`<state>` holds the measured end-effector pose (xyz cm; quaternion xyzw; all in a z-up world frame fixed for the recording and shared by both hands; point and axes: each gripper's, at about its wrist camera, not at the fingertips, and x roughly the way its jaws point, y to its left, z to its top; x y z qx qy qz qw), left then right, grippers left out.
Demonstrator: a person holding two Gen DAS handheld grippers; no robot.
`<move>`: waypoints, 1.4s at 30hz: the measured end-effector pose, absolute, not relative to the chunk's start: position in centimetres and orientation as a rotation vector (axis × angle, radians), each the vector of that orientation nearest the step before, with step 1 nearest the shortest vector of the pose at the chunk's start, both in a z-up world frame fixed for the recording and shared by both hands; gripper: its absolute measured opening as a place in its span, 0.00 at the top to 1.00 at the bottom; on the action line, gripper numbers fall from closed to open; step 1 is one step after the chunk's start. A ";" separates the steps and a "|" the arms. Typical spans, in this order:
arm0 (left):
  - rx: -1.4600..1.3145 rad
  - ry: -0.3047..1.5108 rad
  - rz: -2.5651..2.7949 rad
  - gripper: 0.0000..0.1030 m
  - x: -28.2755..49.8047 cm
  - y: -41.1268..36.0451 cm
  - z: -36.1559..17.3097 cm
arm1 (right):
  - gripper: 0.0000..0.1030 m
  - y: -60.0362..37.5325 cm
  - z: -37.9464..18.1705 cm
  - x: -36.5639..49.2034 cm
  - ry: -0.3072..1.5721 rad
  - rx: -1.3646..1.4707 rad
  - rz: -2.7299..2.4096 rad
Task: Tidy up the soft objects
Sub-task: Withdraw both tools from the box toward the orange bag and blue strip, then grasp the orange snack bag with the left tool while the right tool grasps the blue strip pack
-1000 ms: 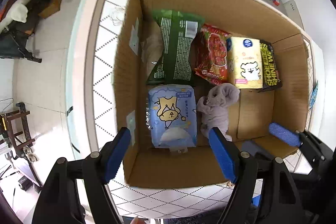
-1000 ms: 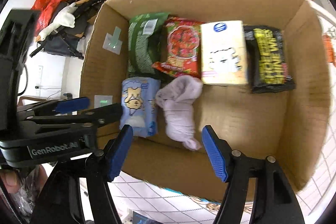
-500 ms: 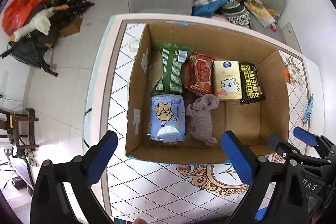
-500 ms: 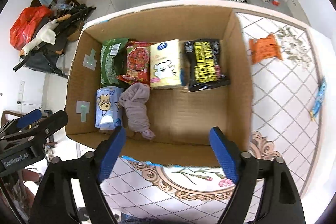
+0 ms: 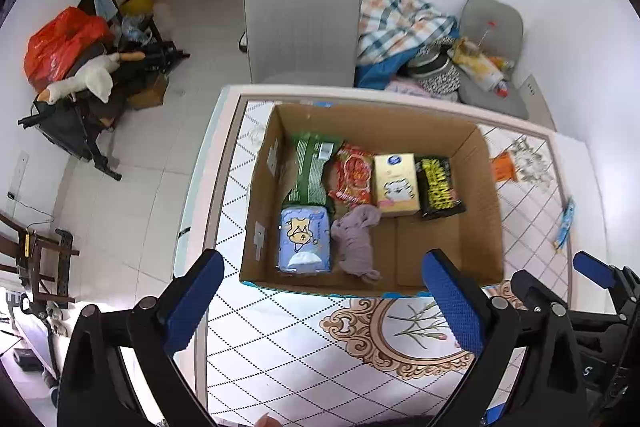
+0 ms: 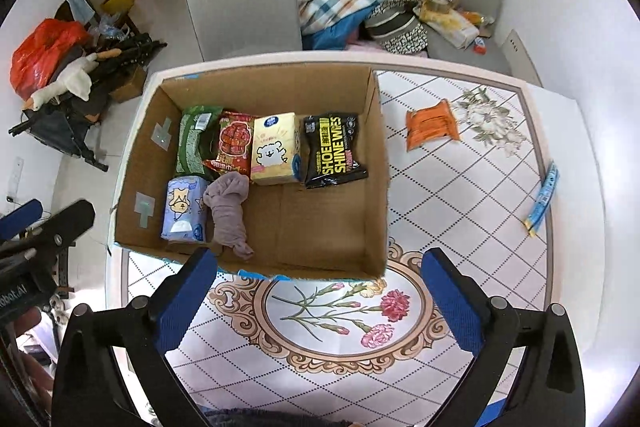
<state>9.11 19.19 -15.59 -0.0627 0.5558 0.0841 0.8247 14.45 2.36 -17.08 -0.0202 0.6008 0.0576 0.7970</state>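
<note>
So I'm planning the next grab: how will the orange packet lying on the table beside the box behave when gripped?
The orange packet looks like thin, flat, ridged wrapping, so it is probably light and would flex or crinkle when squeezed. It lies flat on the smooth table, so it may slide rather than lift unless a finger gets under an edge.

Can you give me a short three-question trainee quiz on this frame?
1. True or false: the grey cloth lies inside the cardboard box.
2. Which pack lies on the table outside the box? A orange pack B black wipes pack C blue tissue pack
3. Fill in: both the left tongs and right tongs are ____.

Key: 1 true; 2 A; 3 open, holding nothing.
</note>
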 end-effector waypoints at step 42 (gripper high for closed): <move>0.758 1.556 -0.315 0.01 33.8 -15.8 -37.9 | 0.00 -38.1 -28.5 24.1 1.518 0.366 -0.270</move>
